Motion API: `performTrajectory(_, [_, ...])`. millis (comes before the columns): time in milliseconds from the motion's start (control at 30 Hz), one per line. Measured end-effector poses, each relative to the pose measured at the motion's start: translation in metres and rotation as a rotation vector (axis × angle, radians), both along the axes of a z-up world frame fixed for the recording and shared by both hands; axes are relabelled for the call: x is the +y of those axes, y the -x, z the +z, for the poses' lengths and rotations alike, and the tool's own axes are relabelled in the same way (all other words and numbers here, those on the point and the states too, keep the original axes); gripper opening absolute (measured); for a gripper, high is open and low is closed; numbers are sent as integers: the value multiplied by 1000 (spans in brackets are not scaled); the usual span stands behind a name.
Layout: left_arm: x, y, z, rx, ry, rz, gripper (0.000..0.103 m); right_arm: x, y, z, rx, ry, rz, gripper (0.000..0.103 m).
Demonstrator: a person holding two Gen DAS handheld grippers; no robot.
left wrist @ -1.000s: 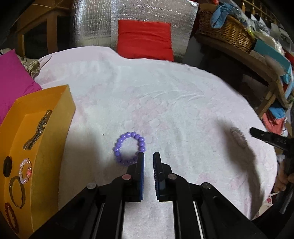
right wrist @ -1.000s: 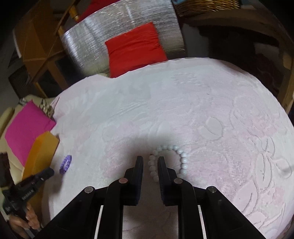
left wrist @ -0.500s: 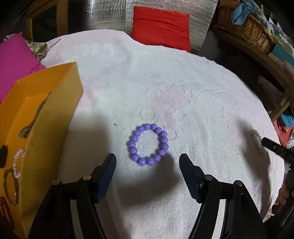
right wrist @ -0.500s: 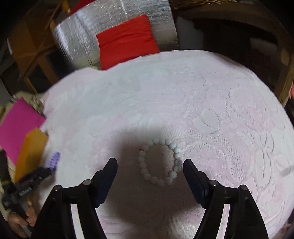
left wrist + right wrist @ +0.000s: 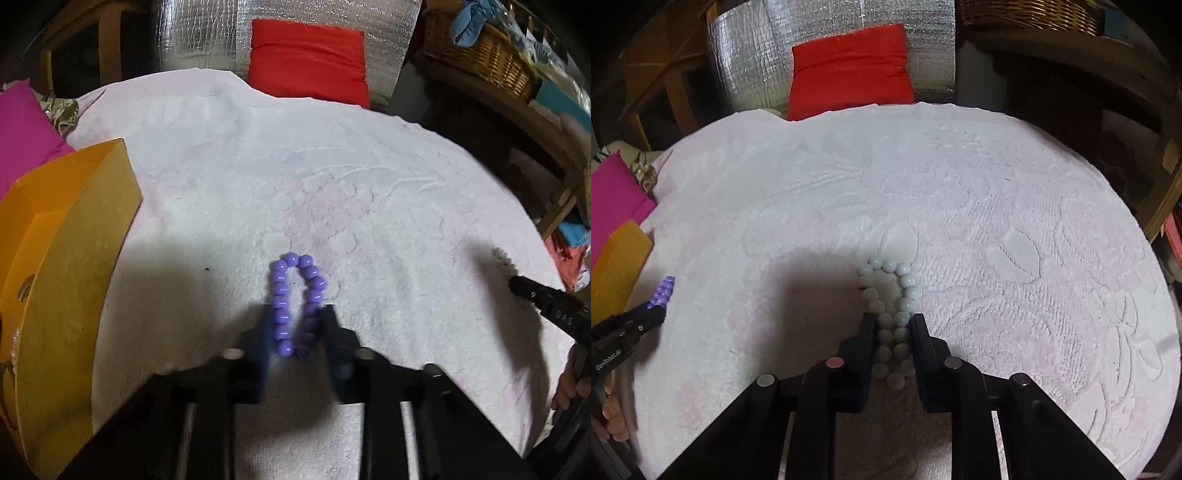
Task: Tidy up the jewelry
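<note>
The left gripper [image 5: 295, 321] pinches the purple bead bracelet [image 5: 297, 302] into a narrow loop on the white towel [image 5: 369, 184]; likewise the right gripper [image 5: 891, 332] squeezes the white bead bracelet [image 5: 890, 317]. Farther left sits the orange box [image 5: 74, 240] — beyond, a red cushion [image 5: 308, 61].

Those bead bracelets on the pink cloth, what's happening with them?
A person is picking up two at once. The left tool has squeezed the purple bracelet into a narrow loop, and the right tool has done the same to the white bracelet. Both still lie on the cloth; the orange box waits at left.
</note>
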State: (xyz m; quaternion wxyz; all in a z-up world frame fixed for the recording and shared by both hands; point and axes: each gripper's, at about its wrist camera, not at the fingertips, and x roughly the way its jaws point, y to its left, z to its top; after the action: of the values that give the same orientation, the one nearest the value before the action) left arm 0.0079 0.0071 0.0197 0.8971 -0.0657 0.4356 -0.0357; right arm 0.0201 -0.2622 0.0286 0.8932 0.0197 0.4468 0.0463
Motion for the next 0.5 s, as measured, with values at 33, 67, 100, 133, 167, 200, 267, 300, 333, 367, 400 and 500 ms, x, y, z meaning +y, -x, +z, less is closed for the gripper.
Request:
performTrajectory(33, [-1,0,1,-2,-2,-6,10,-1,-1,1,0,-18,0,21])
performTrajectory(67, [-2,1,1,-5,-3,-10,10,-2,-2,3,-2,-39,1,21])
performTrajectory(100, [-3,1,3,-9,-2,-14,10,-4,0,5,-7,-55,3,21])
performTrajectory(133, [-4,2,5,-17,4,-19,9,-6,0,8,-12,-69,6,21])
performTrajectory(167, [-5,4,7,-22,8,-23,9,-4,2,9,-17,-79,10,21])
performTrajectory(200, [-6,5,10,-31,12,-26,9,-2,3,11,-24,-95,17,21])
performTrajectory(267, [-6,8,14,-44,21,-26,9,-1,6,16,-39,-134,33,21])
performTrajectory(300, [-6,10,16,-49,29,-25,9,0,7,17,-44,-140,36,21])
performTrajectory(333, [-6,11,18,-52,35,-24,9,1,9,20,-52,-149,41,21])
performTrajectory(367, [-4,13,21,-58,44,-26,9,1,9,22,-55,-153,44,21])
performTrajectory(400, [-4,16,25,-67,47,-29,9,2,11,24,-63,-161,51,21])
performTrajectory(500, [-4,27,39,-103,51,-37,9,5,17,32,-91,-171,68,21])
